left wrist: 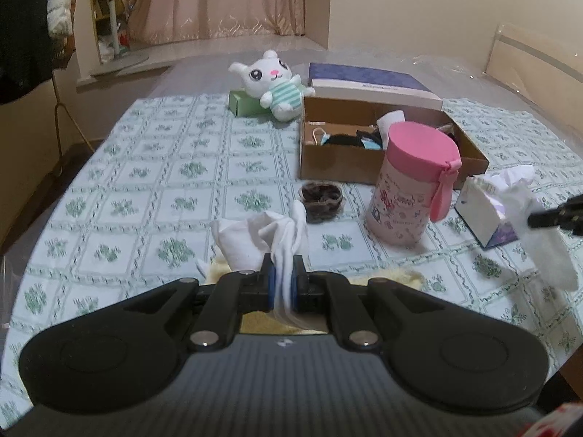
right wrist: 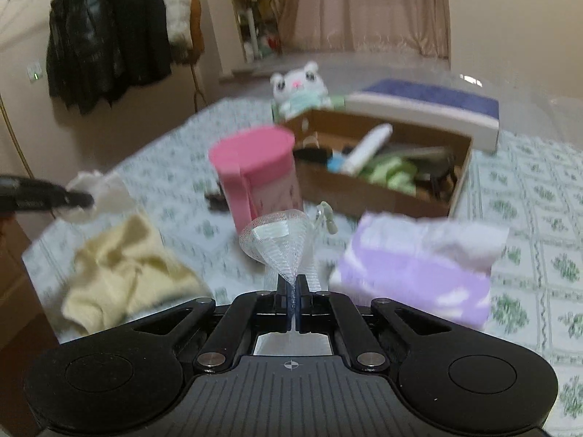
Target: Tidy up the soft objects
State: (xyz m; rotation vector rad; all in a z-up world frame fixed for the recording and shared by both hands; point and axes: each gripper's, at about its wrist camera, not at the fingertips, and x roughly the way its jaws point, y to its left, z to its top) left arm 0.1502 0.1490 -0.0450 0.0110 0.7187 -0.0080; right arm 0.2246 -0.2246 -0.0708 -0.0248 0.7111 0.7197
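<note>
1. Two grippers are at work over a bed covered with a green-patterned cloth. The left gripper has its jaws pressed together on a white cloth, which bunches up in front of the fingers.
2. A pale yellow fuzzy garment lies on the cloth just under and beside that white cloth.
3. The right gripper has its jaws pinched on a piece of white mesh fabric, which fans out above the fingertips; a small clip hangs at its right edge.
4. An open cardboard box sits towards the far side of the bed, holding a jumble of dark, blue, green and white items. Its lid, dark blue on top, leans at the far rim.
5. A pink-lidded bottle stands just in front of the box, with a pink strap hanging down its side.
6. A brown hair scrunchie lies between the bottle and the white cloth.
7. A purple tissue pack with white tissue poking out lies to the right of the bottle.
8. A white plush rabbit in a striped green top leans on a green carton beyond the box.
9. Dark coats hang on the wall at left.
</note>
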